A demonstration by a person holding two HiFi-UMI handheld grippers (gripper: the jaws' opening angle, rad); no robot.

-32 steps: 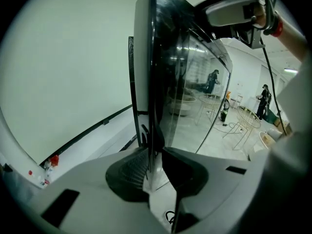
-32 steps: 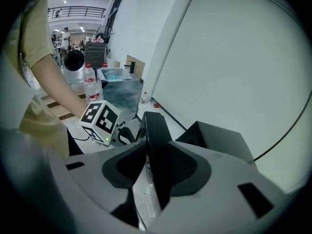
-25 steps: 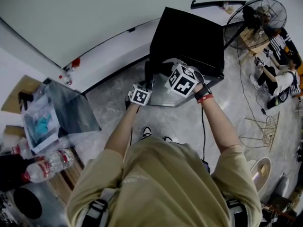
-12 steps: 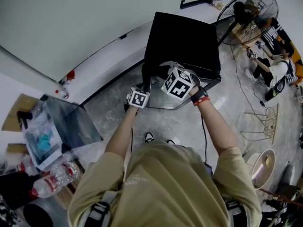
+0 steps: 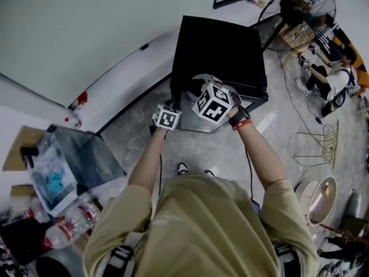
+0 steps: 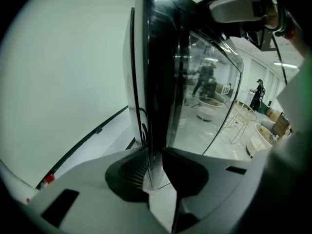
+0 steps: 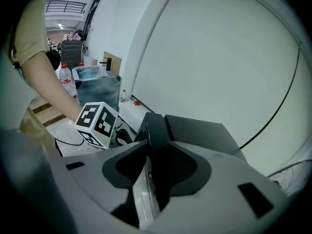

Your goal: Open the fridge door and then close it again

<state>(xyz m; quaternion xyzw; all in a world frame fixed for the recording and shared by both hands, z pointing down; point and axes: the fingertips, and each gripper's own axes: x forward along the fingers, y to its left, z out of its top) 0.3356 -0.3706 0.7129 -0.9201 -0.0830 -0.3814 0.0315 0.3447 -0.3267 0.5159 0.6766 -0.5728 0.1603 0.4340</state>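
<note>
Fridge (image 5: 222, 51): black, low, standing on the floor (image 5: 225, 149) with its back to the white wall (image 5: 86, 27), just ahead of the person. A fan (image 5: 297, 10) stands beyond it to the right.

Door (image 6: 204, 96): glossy front, mirrors the room. It stands a little way out from the body on its left side. The left gripper view shows wall and floor behind its free edge, not the cabinet. In the right gripper view the top rim angles away from the fridge top.

Progress, as judged: door is partly open, not wide. These views alone do not say whether this is the swing out or the swing back. Either way, the final shutting remains to be done. If this is the swing out, the rest of the opening is also left.

Pose: left arm (image 5: 147, 160) and right arm (image 5: 262, 154) both reach forward and down, close together, converging on the door's near upper corner. Both tools tilt downward.

Left gripper (image 6: 155, 155): jaws pinch the door's free side edge, ribbed pad on the back, other pad on the glossy front.

Right gripper (image 7: 155, 152): jaws clamp the door's top rim just beside the left one, one pad on each face.
</note>
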